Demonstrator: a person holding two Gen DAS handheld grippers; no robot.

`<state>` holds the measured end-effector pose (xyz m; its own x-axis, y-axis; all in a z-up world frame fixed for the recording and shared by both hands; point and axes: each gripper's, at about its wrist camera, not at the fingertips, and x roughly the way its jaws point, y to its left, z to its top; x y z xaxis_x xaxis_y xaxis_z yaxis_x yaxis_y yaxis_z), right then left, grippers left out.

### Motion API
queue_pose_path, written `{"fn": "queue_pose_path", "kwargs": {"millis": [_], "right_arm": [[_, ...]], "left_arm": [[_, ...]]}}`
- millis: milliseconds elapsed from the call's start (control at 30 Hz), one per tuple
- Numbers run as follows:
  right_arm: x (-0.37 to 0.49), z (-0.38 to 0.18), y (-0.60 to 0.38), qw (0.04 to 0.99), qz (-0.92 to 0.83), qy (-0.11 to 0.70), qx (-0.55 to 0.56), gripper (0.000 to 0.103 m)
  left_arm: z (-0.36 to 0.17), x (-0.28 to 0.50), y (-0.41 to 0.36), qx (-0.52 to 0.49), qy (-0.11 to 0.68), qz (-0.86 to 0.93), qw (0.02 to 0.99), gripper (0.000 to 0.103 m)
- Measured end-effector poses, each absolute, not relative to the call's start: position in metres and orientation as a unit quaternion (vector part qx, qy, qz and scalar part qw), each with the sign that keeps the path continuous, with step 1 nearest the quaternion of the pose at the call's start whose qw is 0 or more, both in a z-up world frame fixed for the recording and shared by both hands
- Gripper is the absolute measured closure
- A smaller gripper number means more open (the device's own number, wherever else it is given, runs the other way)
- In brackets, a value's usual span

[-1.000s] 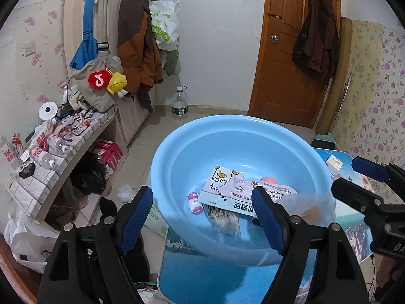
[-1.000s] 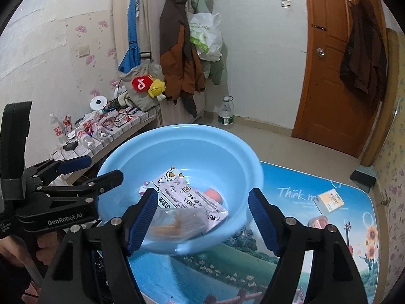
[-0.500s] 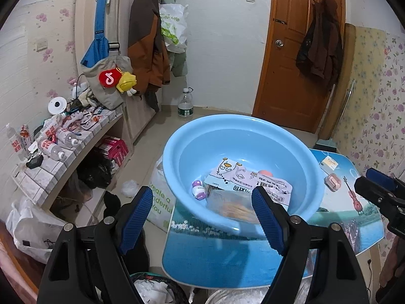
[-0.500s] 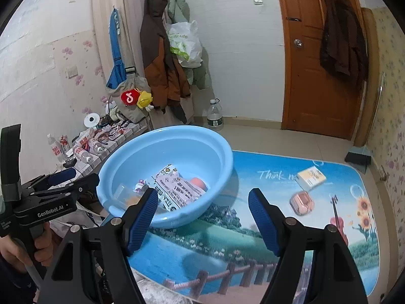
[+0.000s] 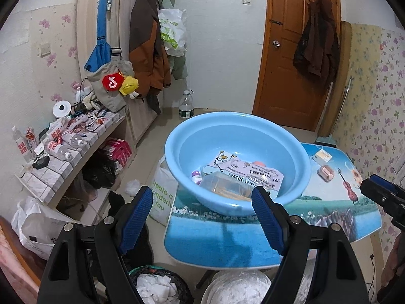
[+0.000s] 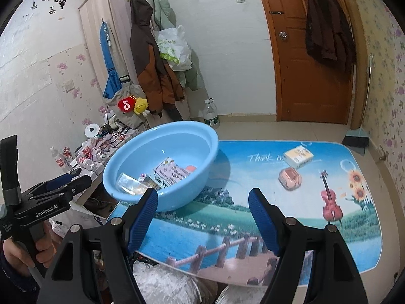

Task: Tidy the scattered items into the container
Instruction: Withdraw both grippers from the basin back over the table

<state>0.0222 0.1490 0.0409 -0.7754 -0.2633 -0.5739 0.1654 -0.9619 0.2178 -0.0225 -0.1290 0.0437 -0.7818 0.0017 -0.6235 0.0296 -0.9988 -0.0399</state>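
At the left of the desk (image 6: 227, 230) sits the blue basin (image 6: 202, 149), already holding printed packets and a clear bag. The left gripper (image 5: 202, 217) hangs before it with jaws apart, empty. The right gripper (image 6: 202, 217), likewise spread and empty, faces mid-desk. Two items remain out, up and to its right: a pink case (image 6: 290, 178) and, just beyond, a yellow box (image 6: 298, 156). The right hand looks nearer.
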Motion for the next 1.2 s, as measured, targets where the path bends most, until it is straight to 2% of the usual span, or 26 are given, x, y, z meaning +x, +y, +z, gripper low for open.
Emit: {"fn": "queue_pose_path", "kwargs": {"millis": [800, 1200], "right_arm": [[0.028, 0.039, 0.161, 0.107, -0.940, -0.084, 0.313, 0.027], [0.028, 0.031, 0.171, 0.096, -0.938, -0.097, 0.318, 0.027]], "left_arm": [[0.060, -0.012, -0.123, 0.320, 0.025, -0.947, 0.008, 0.020], [0.059, -0.014, -0.123, 0.319, 0.025, -0.947, 0.008, 0.012]]}}
